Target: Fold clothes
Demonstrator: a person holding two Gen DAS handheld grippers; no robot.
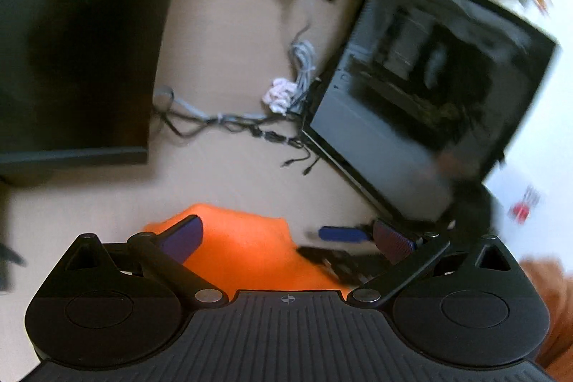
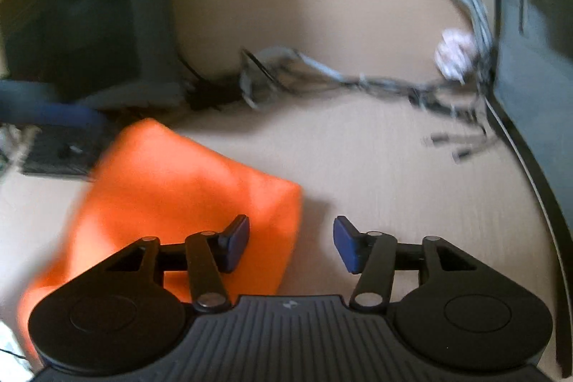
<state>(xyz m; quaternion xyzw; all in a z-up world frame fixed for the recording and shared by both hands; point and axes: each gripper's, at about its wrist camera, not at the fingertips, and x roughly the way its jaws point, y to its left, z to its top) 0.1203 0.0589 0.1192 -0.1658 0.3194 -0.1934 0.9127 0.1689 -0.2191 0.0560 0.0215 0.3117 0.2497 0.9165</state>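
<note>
"Where is the cloth now?"

"The orange cloth point(image 2: 186, 188) is lying on the tan table point(image 2: 376, 174). I see it in both wrist views. It looks bunched and partly doubled over, not flat, so I think the folding is only partway done."

"Is your right gripper point(image 2: 290, 244) holding it?"

"No. Its two blue pads are spread apart. The cloth's right edge sits between them, but no pad is pressing on it. One pad hangs over the cloth, the other over bare table. I keep it there so I can pinch that edge next."

"And the left gripper point(image 1: 288, 237)?"

"Spread wide too, with nothing pinched. The cloth is under it and between its fingers. I can also see the right gripper's blue pad poking in from the side, so my two hands are close together over the same cloth."

"Why so close?"

"I think each one needs a corner, so the cloth can be lifted evenly."

"Anything in the way?"

"A bundle of grey cables point(image 2: 358, 81) lies behind the cloth, and a dark laptop point(image 1: 422, 88) stands at the right. They are well apart from the cloth, but I should not drag it that way."
</note>
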